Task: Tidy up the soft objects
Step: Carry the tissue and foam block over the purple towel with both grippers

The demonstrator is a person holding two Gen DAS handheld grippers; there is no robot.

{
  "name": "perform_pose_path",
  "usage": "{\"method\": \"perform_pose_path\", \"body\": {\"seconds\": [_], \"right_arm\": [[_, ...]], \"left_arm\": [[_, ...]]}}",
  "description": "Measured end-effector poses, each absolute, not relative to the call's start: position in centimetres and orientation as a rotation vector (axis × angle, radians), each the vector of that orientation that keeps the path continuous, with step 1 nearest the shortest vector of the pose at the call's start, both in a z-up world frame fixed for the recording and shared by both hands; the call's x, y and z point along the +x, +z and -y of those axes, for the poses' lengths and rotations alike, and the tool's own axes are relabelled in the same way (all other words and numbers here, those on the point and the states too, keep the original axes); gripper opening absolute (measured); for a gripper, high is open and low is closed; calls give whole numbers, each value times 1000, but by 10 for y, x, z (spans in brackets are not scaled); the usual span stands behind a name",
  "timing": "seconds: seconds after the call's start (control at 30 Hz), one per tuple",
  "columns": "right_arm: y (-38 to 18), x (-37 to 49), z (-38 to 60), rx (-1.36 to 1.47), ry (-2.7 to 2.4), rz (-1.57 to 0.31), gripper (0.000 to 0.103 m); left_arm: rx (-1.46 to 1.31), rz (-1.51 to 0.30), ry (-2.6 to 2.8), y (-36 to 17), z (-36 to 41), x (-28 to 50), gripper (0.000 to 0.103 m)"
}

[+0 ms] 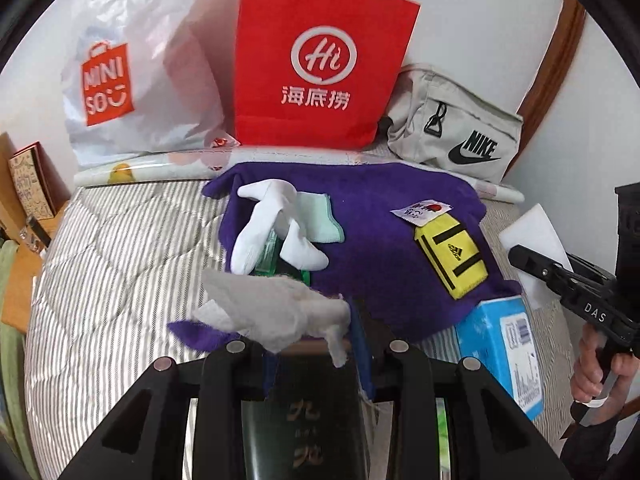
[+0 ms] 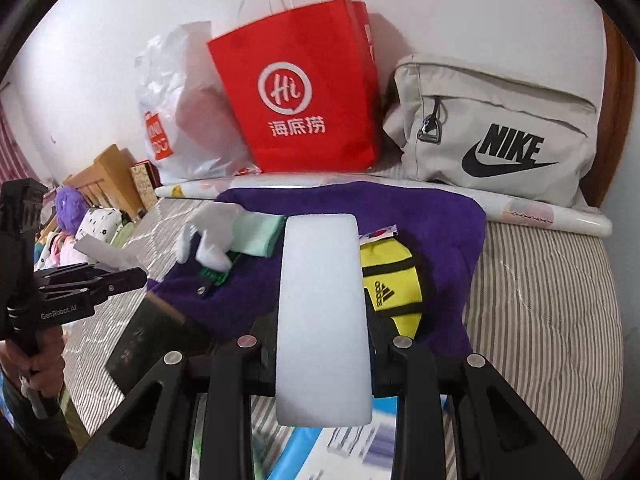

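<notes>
Striped bedding (image 1: 120,248) is supporting a purple towel (image 1: 380,216); above it, the left gripper (image 1: 316,344) is pinching, apparently, crumpled white tissue (image 1: 276,312), while the right gripper (image 2: 322,344) is clamping a white foam block (image 2: 320,312).

left gripper (image 1: 316,344) clamped on something, right gripper (image 2: 324,344) likewise, both angled downward

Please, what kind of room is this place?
Most likely a bedroom. The things lie on a bed with a striped quilt, and shopping bags such as the red paper bag and a grey sports bag lean against the white wall behind it.
</notes>
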State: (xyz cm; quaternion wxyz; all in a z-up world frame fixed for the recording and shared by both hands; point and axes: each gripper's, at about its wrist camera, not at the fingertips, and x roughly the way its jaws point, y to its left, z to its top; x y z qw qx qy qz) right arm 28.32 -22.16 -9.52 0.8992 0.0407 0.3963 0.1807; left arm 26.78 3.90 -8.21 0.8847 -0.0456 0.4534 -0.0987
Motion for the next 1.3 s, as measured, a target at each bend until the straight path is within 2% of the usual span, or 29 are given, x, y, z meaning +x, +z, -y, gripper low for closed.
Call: {"method": "perform_pose_path", "body": {"seconds": [0.43,0.93,1.0,1.07,1.1,1.13,1.17,1.23,1.3], "right_arm": [[-137,344,185,77,451,-977,29],[-170,367,158,-44,439,-1108,30],[-172,368,156,-53,439,-1122,32],[-173,369,155,-57,451,-1135,40],[-172,368,155,-53,457,-1130,45],[-171,367,155,-51,459,-1125,56],[-169,367,156,-46,460,-1115,61],[-163,363,159,-42,467,-1075,65],[-157,358,163,-50,444,-1048,66]], "left_arm": [[-95,-1059,-184,-117,-31,325,31],[-92,-1143,-186,-147,-36,355,32],[-91,-1152,-191,-149,-35,357,32],[-92,-1150,-202,-149,-35,357,32],[-93,-1150,-205,-148,-36,357,35],[-99,-1153,-208,-148,-37,357,40],[-109,-1155,-214,-148,-39,356,44],[-153,-1159,-251,-147,-40,355,60],[-141,-1150,-252,-143,-38,351,66]]}}
